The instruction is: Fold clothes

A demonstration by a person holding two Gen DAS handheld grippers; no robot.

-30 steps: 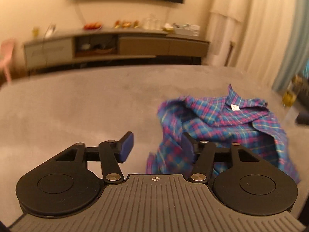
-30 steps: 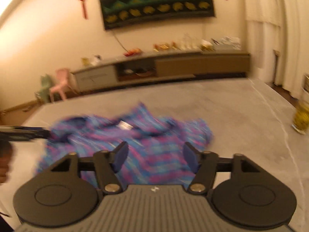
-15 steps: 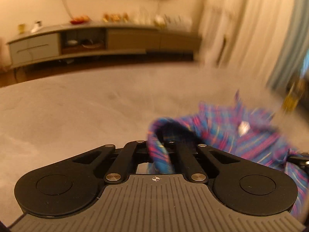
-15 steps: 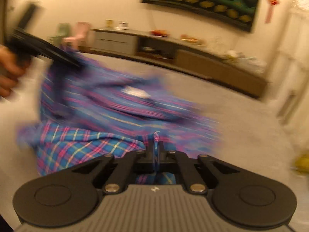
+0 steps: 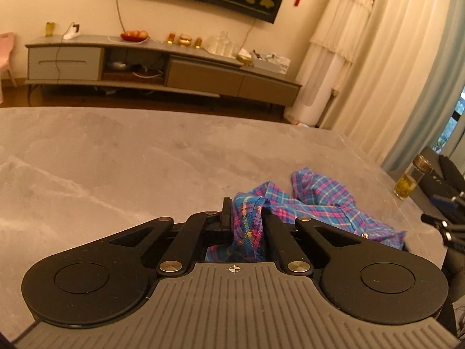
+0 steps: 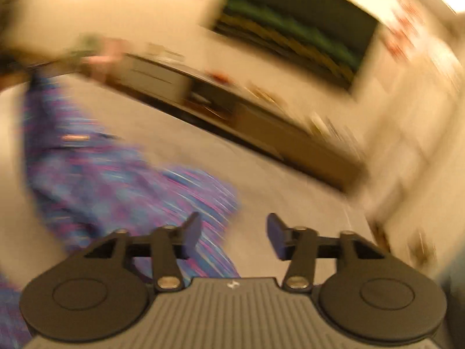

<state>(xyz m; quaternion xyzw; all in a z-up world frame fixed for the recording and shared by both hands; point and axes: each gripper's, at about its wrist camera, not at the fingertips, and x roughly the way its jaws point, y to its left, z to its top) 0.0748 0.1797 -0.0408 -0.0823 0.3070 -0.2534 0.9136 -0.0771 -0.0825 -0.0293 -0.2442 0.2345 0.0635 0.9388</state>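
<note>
A blue, pink and purple plaid shirt (image 5: 325, 200) lies crumpled on the grey stone table (image 5: 116, 160), right of centre in the left wrist view. My left gripper (image 5: 247, 218) is shut on a bunched fold of it, which rises between the pads. In the right wrist view, which is badly blurred and tilted, the shirt (image 6: 101, 180) hangs stretched towards the upper left. My right gripper (image 6: 234, 232) has its jaws opening, with bare table showing in the gap and the cloth just left of its left finger. Part of the right gripper (image 5: 444, 212) shows at the left wrist view's right edge.
A glass bottle of yellow-green drink (image 5: 412, 180) stands near the table's right edge. Beyond the table's far edge are a long low cabinet (image 5: 174, 69) with fruit and glasses, and pale curtains (image 5: 392, 72) at the right.
My left gripper closed on the shirt's edge and lifted a fold. My right gripper pinched the shirt half a second ago, then let go and rolled, so its view tilts.
</note>
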